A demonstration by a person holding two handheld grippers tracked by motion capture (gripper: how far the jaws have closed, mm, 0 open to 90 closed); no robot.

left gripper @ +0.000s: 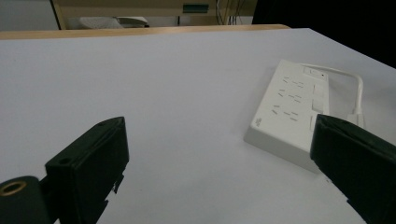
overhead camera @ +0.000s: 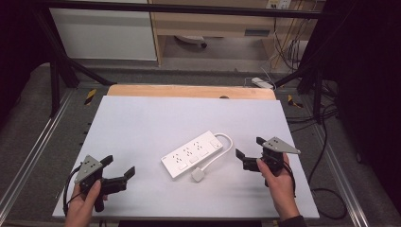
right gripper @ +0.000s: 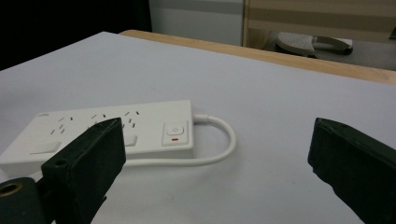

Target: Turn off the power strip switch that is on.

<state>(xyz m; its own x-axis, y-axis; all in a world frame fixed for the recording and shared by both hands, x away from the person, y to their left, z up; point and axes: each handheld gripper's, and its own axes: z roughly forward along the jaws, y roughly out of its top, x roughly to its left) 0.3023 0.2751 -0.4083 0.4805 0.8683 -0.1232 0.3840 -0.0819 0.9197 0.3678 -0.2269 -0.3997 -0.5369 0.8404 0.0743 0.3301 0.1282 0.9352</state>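
A white power strip (overhead camera: 192, 153) lies at an angle in the middle of the white table top (overhead camera: 156, 118). Its short white cable (overhead camera: 226, 144) loops round to a white plug (overhead camera: 197, 175) lying at its near side. My left gripper (overhead camera: 118, 169) is held open near the front left, apart from the strip, with nothing between its jaws. To the strip's right my right gripper (overhead camera: 249, 147) is open too and holds nothing. The strip (left gripper: 288, 109) shows past the left gripper's (left gripper: 219, 154) right jaw. The strip (right gripper: 107, 133) and its red-marked switch (right gripper: 174, 131) lie ahead of the right gripper (right gripper: 215, 154).
A wooden strip (overhead camera: 189, 91) runs along the table's far edge. Beyond it stand a white cabinet (overhead camera: 104, 33), a wooden shelf unit (overhead camera: 213, 23) and loose cables (overhead camera: 288, 42) on the floor. Black frame legs (overhead camera: 59, 71) stand at both sides.
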